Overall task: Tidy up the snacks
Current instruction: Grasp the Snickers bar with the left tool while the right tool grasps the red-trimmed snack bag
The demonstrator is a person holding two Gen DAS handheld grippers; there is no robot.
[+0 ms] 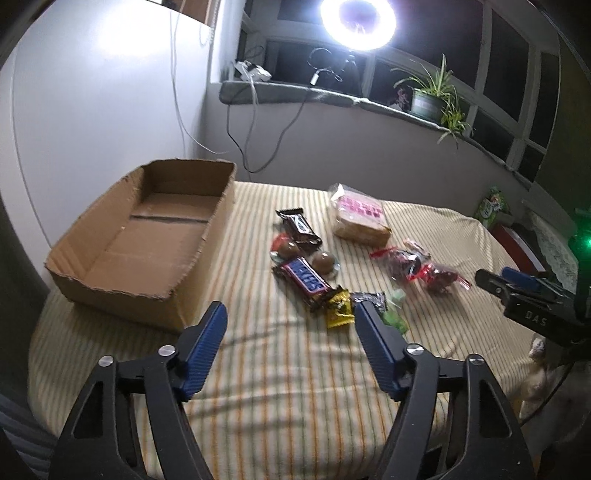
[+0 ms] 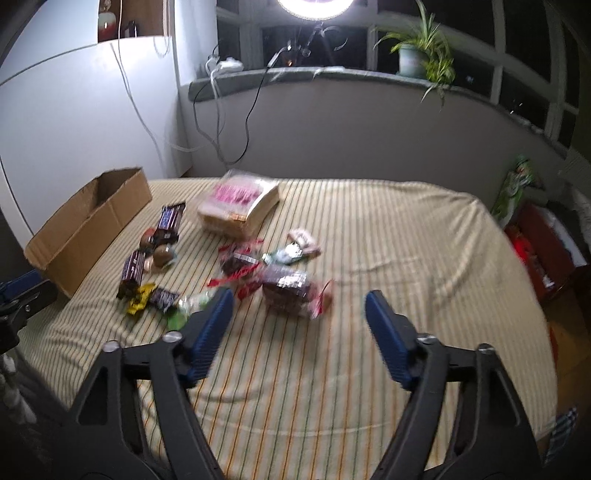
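An empty cardboard box (image 1: 147, 236) sits at the left of the striped table; it also shows in the right wrist view (image 2: 88, 225). Snacks lie loose to its right: a Snickers bar (image 1: 304, 278), a dark bar (image 1: 298, 227), a yellow candy (image 1: 340, 308), a bread pack (image 1: 360, 216) and a red-trimmed bag (image 1: 417, 267). My left gripper (image 1: 290, 314) is open and empty, above the cloth just short of the Snickers and yellow candy. My right gripper (image 2: 299, 301) is open and empty, hovering near a dark clear bag (image 2: 291, 291). The bread pack (image 2: 240, 206) lies beyond.
A striped cloth (image 1: 295, 387) covers the table. A windowsill with a potted plant (image 1: 428, 98), cables and a ring light (image 1: 358, 22) lies behind. A green snack bag (image 2: 515, 184) and red items (image 2: 535, 243) sit off the right edge. The right gripper's body (image 1: 532, 302) shows in the left view.
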